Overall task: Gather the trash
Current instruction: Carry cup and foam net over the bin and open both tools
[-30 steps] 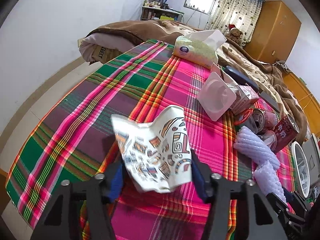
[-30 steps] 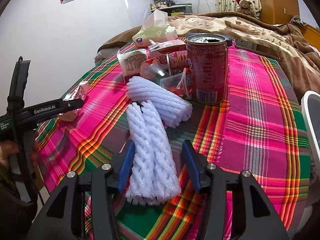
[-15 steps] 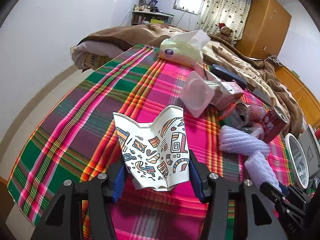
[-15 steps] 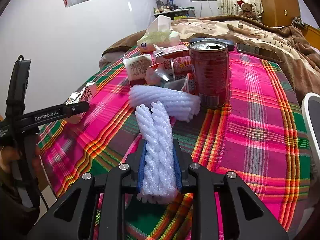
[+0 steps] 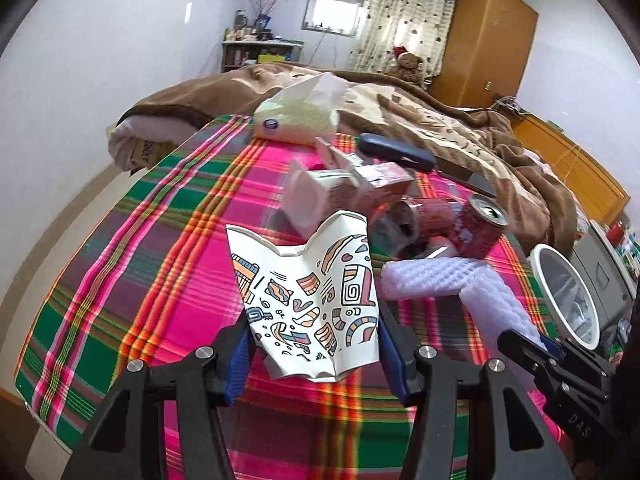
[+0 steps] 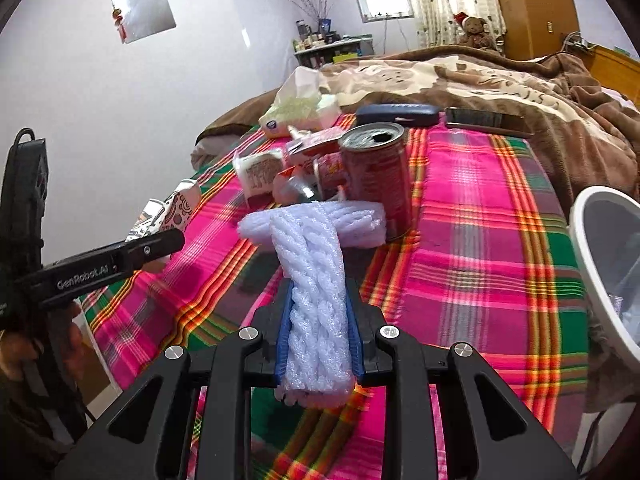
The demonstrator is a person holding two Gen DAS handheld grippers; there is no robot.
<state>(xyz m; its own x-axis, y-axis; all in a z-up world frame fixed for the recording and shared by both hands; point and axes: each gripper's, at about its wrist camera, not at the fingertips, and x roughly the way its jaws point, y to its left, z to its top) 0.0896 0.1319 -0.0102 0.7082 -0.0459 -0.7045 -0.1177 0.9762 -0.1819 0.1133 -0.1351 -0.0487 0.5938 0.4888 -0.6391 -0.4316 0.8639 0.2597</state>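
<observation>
My left gripper (image 5: 314,344) is shut on a crushed paper cup (image 5: 308,300) with coloured doodles and holds it above the plaid cloth. My right gripper (image 6: 318,336) is shut on a white foam net sleeve (image 6: 314,304), lifted off the cloth. The sleeve also shows in the left wrist view (image 5: 500,304). A second foam sleeve (image 6: 352,220) lies in front of a red can (image 6: 378,176). Behind it lie a milk carton (image 6: 260,174), wrappers and a plastic cup (image 5: 308,200).
A white bin rim (image 6: 592,264) stands at the right edge of the bed. A tissue pack (image 5: 296,120), a dark case (image 6: 396,114) and a phone (image 6: 486,120) lie at the far side. A brown blanket (image 6: 520,88) covers the bed beyond.
My right gripper closed on the foam sleeve and lifted it. My left gripper has risen with the paper cup still held.
</observation>
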